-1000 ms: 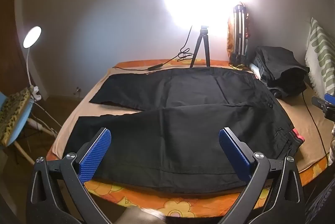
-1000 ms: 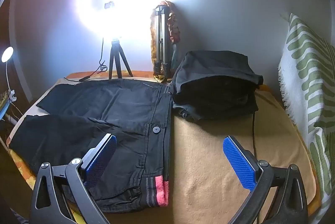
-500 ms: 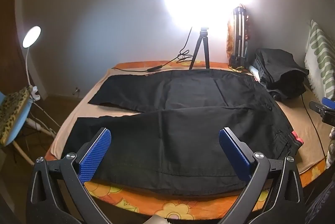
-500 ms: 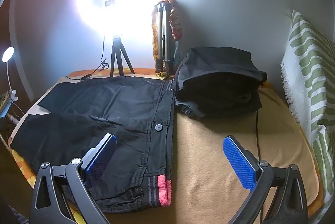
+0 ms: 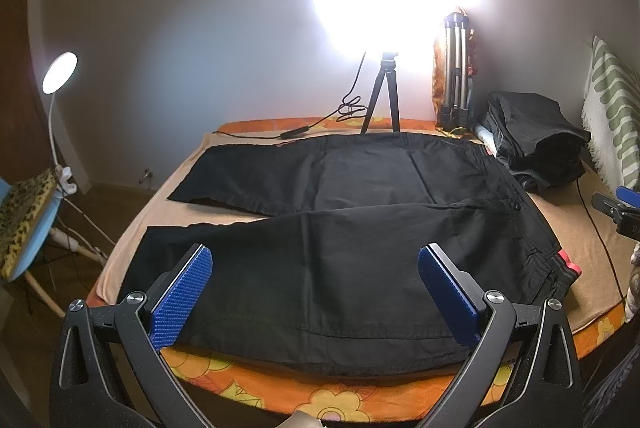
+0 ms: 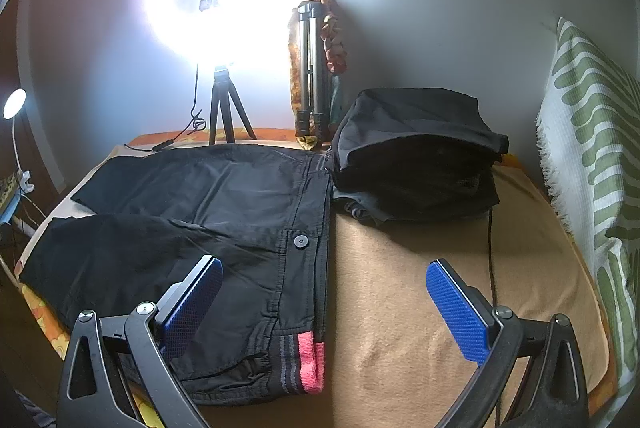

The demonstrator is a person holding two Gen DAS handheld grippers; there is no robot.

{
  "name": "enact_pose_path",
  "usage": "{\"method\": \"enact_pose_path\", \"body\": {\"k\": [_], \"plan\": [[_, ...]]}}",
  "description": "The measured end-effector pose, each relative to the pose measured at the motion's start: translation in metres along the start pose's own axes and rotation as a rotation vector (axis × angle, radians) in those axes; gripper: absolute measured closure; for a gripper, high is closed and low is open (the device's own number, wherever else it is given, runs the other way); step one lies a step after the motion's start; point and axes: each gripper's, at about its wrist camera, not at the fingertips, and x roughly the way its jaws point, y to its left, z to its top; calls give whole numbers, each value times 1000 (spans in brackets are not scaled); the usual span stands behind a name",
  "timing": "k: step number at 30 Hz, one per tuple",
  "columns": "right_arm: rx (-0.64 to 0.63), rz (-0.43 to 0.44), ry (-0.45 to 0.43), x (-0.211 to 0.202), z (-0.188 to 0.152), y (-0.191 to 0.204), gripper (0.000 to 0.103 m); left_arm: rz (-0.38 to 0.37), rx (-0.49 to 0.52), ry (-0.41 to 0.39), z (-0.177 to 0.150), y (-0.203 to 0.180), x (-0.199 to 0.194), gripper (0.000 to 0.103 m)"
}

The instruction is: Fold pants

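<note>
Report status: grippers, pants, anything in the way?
Left gripper and right gripper open, empty. Black pants flat, unfolded. Dark clothes pile against waistband.

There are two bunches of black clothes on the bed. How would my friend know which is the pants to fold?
Look at the bed with the tan blanket. The pants lie spread out flat across its left part, both legs stretched towards the small white lamp. Unlike the folded dark pile by the back wall, they show a button and a pink patch at the waist.
</note>
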Motion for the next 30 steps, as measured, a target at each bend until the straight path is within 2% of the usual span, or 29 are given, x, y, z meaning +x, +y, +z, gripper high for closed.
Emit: {"method": "enact_pose_path", "body": {"k": [30], "plan": [[4,7,7,1,1,-1,0,-5,0,1,1,3,1,0]]}}
